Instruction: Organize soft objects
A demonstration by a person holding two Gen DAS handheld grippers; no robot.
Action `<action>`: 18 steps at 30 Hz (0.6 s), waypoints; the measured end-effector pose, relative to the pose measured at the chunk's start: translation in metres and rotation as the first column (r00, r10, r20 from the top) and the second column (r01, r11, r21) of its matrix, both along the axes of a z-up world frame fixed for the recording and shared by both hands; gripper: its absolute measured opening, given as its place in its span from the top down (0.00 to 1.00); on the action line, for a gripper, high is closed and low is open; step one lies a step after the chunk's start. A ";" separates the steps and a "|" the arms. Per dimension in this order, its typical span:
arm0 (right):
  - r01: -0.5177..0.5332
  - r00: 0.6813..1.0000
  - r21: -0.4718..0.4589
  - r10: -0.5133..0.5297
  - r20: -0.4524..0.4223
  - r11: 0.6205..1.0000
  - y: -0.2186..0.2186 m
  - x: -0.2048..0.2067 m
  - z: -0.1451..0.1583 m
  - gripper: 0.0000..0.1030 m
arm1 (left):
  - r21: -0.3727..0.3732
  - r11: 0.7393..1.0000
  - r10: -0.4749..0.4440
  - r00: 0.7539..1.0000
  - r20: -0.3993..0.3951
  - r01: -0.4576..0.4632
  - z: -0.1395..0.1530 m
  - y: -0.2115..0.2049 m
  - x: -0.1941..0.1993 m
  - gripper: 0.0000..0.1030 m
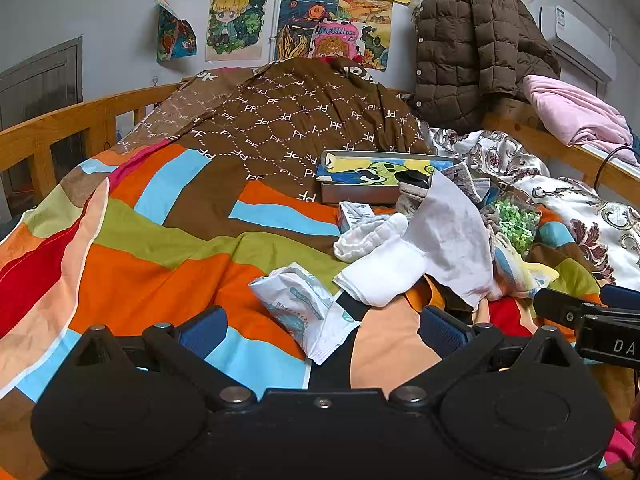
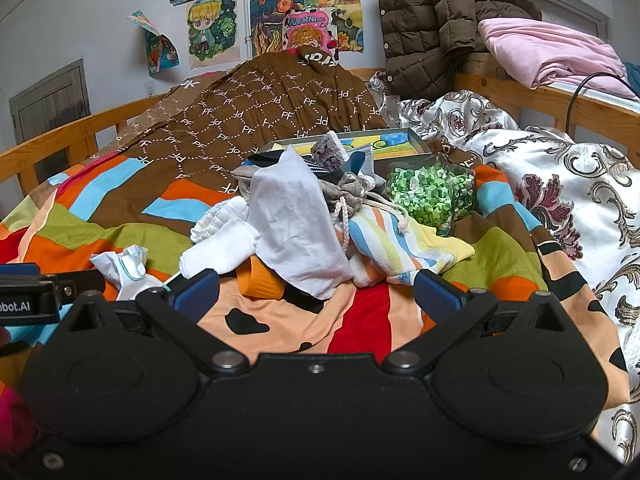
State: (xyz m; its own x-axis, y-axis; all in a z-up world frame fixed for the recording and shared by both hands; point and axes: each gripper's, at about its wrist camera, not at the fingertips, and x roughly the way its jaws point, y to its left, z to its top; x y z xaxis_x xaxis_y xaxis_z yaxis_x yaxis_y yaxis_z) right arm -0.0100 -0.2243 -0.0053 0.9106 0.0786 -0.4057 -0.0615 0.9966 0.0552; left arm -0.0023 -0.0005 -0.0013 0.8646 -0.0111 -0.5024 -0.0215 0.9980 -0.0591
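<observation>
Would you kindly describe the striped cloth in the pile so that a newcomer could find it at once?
Start at the colourful patchwork bedspread and go to the heap of small fabrics at its middle. On the heap's right side, just below the clear container of green pieces, lies the pastel-striped cloth. It alone has blue, yellow and orange stripes; the large white cloth beside it is plain.

Glossy satin quilt [image 2: 560, 168], matt cotton bedspread [image 2: 132, 236]

Bed [image 1: 160, 240] w/ striped cover: heap of white cloths [image 1: 452, 240], wrapper [image 1: 296, 300], tin [image 1: 360, 192], bead jar [image 2: 432, 192].
</observation>
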 end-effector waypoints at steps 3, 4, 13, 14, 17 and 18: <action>-0.001 1.000 0.006 0.001 0.000 1.000 0.000 0.000 0.000 0.00 | 0.000 1.000 -0.001 1.000 -0.001 0.001 0.000 0.000 0.000 0.01; -0.002 1.000 0.011 0.002 0.000 1.000 0.000 0.000 0.000 0.00 | 0.000 1.000 -0.001 1.000 0.000 0.001 0.000 0.000 0.000 0.01; -0.001 1.000 0.024 0.001 -0.001 1.000 0.002 -0.001 -0.002 0.00 | 0.026 0.999 0.041 0.999 0.007 -0.041 0.002 0.006 0.001 0.01; -0.002 1.000 0.023 0.002 -0.003 1.000 0.002 -0.001 -0.002 0.00 | 0.043 0.998 0.051 0.999 0.011 -0.052 0.003 0.007 0.001 0.01; -0.010 1.000 0.031 0.010 -0.013 0.999 0.000 0.002 -0.001 0.00 | 0.106 0.994 0.040 0.999 0.005 -0.040 0.005 0.007 0.007 0.01; -0.010 1.000 0.033 0.011 -0.017 0.999 -0.001 0.004 -0.001 0.00 | 0.131 0.991 0.021 1.000 -0.003 -0.020 0.003 0.007 0.010 0.01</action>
State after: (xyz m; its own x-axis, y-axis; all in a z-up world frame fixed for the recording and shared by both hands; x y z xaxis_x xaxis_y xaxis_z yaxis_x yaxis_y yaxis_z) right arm -0.0064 -0.2250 -0.0066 0.9024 0.1020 -0.4187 -0.0709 0.9935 0.0893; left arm 0.0074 0.0066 0.0022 0.8618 0.0727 -0.5020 -0.0421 0.9965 0.0720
